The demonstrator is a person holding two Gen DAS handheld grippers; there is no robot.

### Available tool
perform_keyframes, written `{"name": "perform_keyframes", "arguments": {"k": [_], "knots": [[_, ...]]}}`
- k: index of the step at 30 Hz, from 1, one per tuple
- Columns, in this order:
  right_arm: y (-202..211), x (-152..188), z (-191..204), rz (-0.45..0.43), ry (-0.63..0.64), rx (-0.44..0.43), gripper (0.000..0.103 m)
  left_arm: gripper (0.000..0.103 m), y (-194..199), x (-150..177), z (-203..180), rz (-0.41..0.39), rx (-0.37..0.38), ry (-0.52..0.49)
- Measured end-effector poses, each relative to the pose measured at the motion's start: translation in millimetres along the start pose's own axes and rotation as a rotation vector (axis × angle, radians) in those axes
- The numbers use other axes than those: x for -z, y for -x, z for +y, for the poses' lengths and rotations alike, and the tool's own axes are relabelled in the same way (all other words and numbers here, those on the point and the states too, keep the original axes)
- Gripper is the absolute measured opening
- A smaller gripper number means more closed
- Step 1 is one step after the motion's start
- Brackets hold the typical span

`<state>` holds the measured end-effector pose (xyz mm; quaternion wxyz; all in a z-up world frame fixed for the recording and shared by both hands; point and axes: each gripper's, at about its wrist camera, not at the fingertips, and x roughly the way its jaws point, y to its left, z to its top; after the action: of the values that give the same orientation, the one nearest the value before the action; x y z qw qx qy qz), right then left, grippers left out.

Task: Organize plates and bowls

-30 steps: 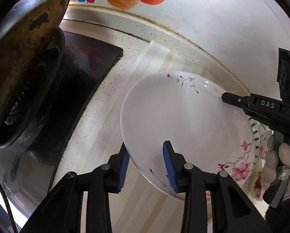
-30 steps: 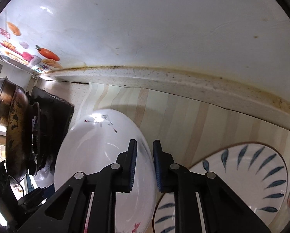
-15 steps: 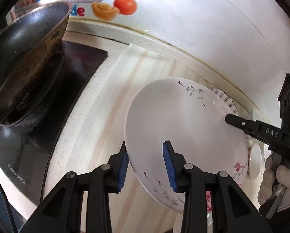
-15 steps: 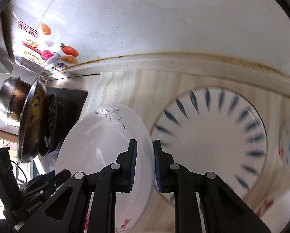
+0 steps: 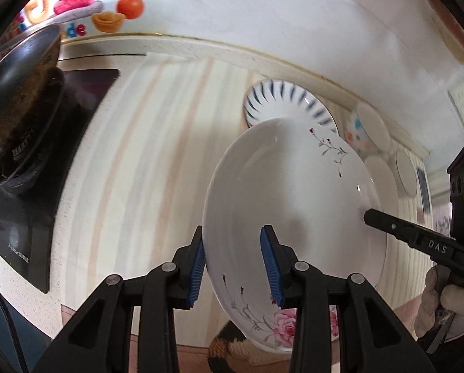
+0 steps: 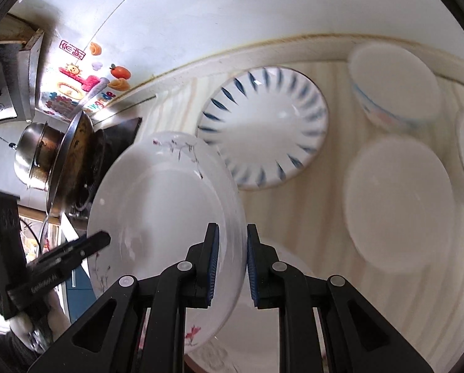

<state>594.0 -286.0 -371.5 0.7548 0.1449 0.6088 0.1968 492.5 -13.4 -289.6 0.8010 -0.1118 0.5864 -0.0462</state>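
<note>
A white floral plate (image 5: 294, 205) is held tilted in the air above the striped counter mat (image 5: 157, 155). My left gripper (image 5: 233, 267) is shut on its near rim. My right gripper (image 6: 231, 264) is shut on the opposite rim of the same floral plate (image 6: 157, 211). A blue-leaf plate (image 5: 288, 105) lies flat on the mat behind it, also seen in the right wrist view (image 6: 263, 127). To the right stand a patterned bowl (image 6: 393, 90) and a plain white bowl (image 6: 396, 205).
A dark wok (image 5: 17, 71) sits on the black stove (image 5: 45, 168) at left. The white wall with stickers (image 5: 107, 9) runs behind the counter. Another floral dish (image 6: 257, 320) lies below the held plate.
Both grippers have carried the floral plate up and to the right, away from the stove. The blue-leaf plate and the bowls have come into view.
</note>
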Motion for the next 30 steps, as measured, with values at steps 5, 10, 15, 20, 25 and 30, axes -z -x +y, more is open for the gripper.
{"name": "perform_keyframes", "arguments": {"k": [5, 10, 15, 20, 25, 30], "knots": [[8.5, 35.8, -24.8, 0.005, -0.042, -0.007, 0.019, 0.032, -17.6, 13.4, -10.7, 0.049, -0.005, -0.023], [5.1, 68.5, -40.2, 0.026, -0.074, -0.001, 0.019, 0.032, -37.3, 27.0, -16.9, 0.086, -0.013, -0.045], [-6.1, 90.5, -53.2, 0.056, -0.1, -0.005, 0.019, 0.032, -52.1, 39.2, -22.5, 0.113, -0.042, -0.068], [-12.7, 99.7, -58.2, 0.068, -0.11, -0.002, 0.019, 0.032, -62.0, 43.9, -20.6, 0.139, -0.05, -0.067], [-16.8, 100.7, -62.9, 0.082, -0.121, -0.014, 0.019, 0.032, -70.1, 46.6, -21.5, 0.16, -0.052, -0.068], [-19.5, 100.3, -65.8, 0.093, -0.132, -0.008, 0.019, 0.032, -75.5, 50.4, -21.0, 0.178, -0.047, -0.065]]}}
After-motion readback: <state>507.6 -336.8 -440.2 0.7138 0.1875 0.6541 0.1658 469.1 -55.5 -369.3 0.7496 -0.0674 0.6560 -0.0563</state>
